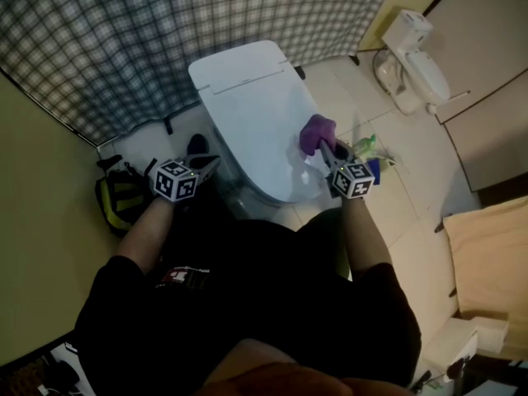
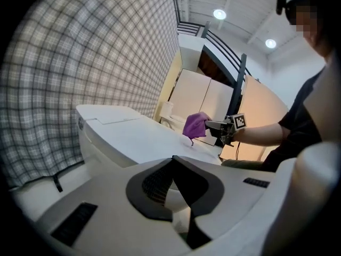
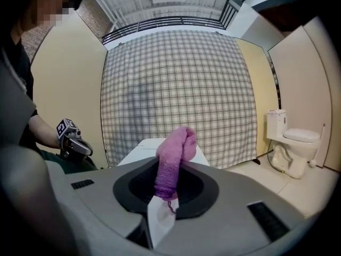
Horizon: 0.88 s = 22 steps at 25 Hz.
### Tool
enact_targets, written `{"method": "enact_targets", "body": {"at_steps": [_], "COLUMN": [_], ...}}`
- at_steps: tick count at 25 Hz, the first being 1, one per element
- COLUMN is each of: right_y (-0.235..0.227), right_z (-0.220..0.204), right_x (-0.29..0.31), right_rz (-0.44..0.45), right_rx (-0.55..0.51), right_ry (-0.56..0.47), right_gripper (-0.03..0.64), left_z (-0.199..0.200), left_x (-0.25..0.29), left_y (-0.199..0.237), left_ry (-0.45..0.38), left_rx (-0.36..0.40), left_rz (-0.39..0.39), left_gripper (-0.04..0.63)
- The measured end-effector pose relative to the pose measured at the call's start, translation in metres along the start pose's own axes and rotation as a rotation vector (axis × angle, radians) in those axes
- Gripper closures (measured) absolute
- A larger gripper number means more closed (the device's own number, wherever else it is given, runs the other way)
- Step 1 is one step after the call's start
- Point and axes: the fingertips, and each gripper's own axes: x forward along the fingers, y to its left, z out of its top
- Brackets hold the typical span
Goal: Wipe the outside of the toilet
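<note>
A white toilet (image 1: 256, 110) with its lid down stands in front of me, also seen in the left gripper view (image 2: 133, 137) and just past the jaws in the right gripper view (image 3: 139, 152). My right gripper (image 1: 327, 153) (image 3: 169, 175) is shut on a bunched purple cloth (image 1: 317, 133) (image 3: 175, 153), which is held over the lid's right front edge. From the left gripper view the cloth (image 2: 195, 124) hangs just above the lid. My left gripper (image 1: 205, 165) (image 2: 173, 161) is beside the toilet's left side, jaws together and holding nothing.
A checked curtain (image 1: 124, 40) hangs behind the toilet. A second toilet (image 1: 412, 60) stands at the back right by beige panels. A green bottle (image 1: 364, 145) sits on the tiles right of the bowl. A yellow-black bag (image 1: 120, 196) lies at the left.
</note>
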Motion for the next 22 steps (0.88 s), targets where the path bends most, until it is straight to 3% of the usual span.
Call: {"method": "enact_targets", "body": {"at_steps": [10, 15, 22], "right_y": [-0.093, -0.134, -0.158], "right_z": [0.063, 0.083, 0.101], "right_x": [0.128, 0.222, 0.356], "right_rz": [-0.036, -0.076, -0.07], "right_rx": [-0.044, -0.076, -0.082], "right_ry": [0.03, 0.094, 0.083], "right_gripper": [0.554, 0.554, 0.554], "left_z": [0.1, 0.106, 0.095], "left_x": [0.016, 0.038, 0.056], "left_y": [0.083, 0.127, 0.181], "left_ry": [-0.128, -0.112, -0.076], "left_rx": [0.034, -0.001, -0.021], "left_rz": [0.053, 0.046, 0.018], "left_gripper": [0.592, 0.592, 0.592]}}
